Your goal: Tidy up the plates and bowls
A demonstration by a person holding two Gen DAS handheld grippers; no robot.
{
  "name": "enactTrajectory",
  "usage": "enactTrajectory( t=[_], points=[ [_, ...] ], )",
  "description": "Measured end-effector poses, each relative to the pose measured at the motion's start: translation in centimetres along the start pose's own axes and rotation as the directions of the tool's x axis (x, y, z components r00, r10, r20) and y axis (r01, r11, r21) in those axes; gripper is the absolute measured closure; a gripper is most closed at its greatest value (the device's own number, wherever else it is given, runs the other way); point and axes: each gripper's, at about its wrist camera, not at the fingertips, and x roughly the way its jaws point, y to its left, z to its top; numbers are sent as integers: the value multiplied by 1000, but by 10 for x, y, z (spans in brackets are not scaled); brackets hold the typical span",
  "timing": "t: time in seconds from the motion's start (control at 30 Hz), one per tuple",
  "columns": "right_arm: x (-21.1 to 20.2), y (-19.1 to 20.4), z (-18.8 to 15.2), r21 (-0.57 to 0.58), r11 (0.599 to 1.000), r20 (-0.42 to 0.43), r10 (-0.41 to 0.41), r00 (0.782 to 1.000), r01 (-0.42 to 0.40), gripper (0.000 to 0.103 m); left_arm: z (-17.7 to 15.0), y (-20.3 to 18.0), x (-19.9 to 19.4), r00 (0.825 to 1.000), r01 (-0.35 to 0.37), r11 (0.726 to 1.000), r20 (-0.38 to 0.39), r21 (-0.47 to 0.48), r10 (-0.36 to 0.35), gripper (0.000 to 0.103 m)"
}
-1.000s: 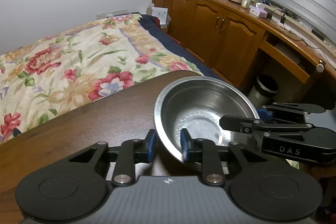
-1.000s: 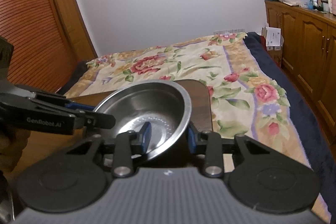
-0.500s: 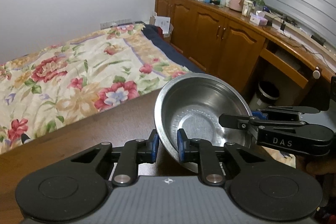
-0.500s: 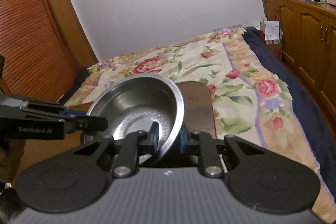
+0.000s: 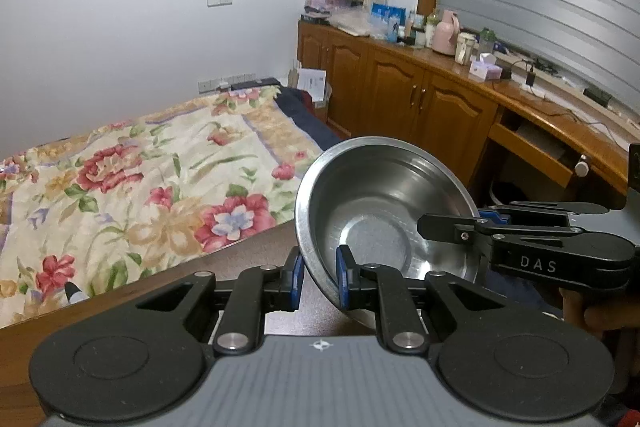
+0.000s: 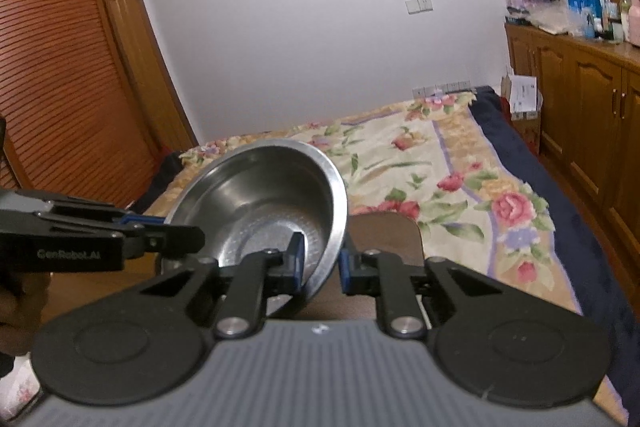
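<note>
We find the stainless steel bowl [image 5: 380, 215] clear of the wooden table [image 5: 248, 259], pinched at nine o'clock by our left gripper [image 5: 319, 277] and at three o'clock by our right gripper [image 6: 322, 261], both jaws nearly shut on opposite rim walls, presumably for balance.

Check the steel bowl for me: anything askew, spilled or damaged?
The steel bowl is tilted, with both grippers clamped on opposite sides of its rim: left gripper, right gripper. It looks empty, and I see no spill or dent. The wooden table below shows nothing odd.
</note>
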Motion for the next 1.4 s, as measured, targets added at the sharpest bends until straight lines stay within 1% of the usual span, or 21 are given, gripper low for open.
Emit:
enactTrajectory(
  t=[0.43,1.07,1.2,1.4],
  points=[
    [-29,27,19,-47,999,65,17,998,-14,85,-1,-3,-53,998,-11,1000,66,12,10,83],
    [-65,68,14,-113,993,115,29,993,-16,85,-28,-9,-124,990,-21,1000,137,10,19,83],
    [-73,76,11,-125,992,121,30,992,-14,85,-36,-10,-137,990,-20,1000,139,12,18,83],
    [-80,84,3,-132,991,103,37,994,-23,85,-57,-9,-144,993,-19,1000,115,7,18,82]
  ],
)
